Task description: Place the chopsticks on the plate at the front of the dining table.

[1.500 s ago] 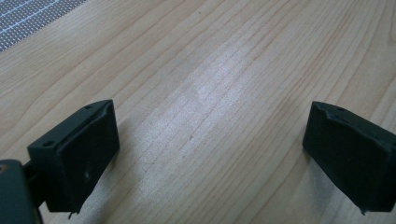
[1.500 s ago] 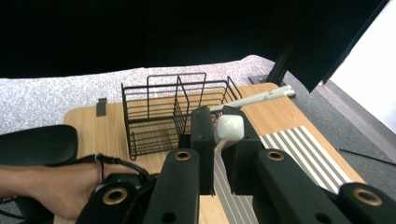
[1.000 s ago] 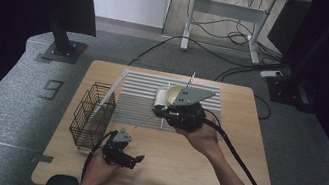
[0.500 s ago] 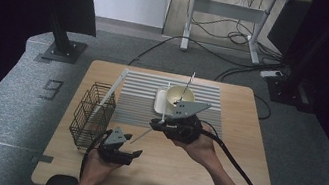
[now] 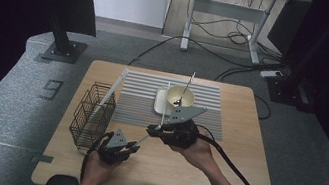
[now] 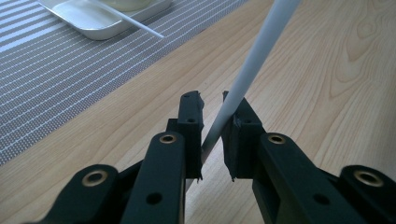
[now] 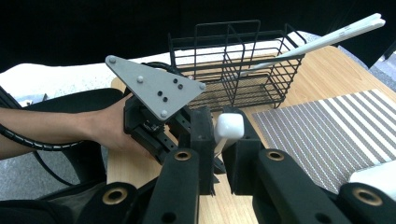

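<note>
Right now the left gripper (image 6: 212, 135) has a long white plastic stick (image 6: 252, 70) between its two black jaws; the jaws have just been closing on it, and in the left gripper view the stick runs slantwise through the narrow gap, touching both pads. In the high view this left gripper (image 5: 129, 146) sits low over the near part of the light wooden table (image 5: 218, 182), with the white stick (image 5: 145, 137) rising from it toward the right gripper (image 5: 155, 130). That right gripper (image 7: 218, 140) is clamped tight on the other, squared end of the stick (image 7: 229, 125), which shows as a white block pinched between its jaws in the right gripper view. So both grippers hold the same stick, one at each end, just above the bare wood and close to the near edge of the grey striped mat (image 5: 209, 115). On that mat stand a white rectangular tray (image 5: 159, 103) and a cream round bowl (image 5: 180, 96) with a thin utensil leaning in it. At the table's left stands a black wire basket (image 5: 90, 115) holding another long white stick (image 5: 114, 84), which leans out over its rim.
</note>
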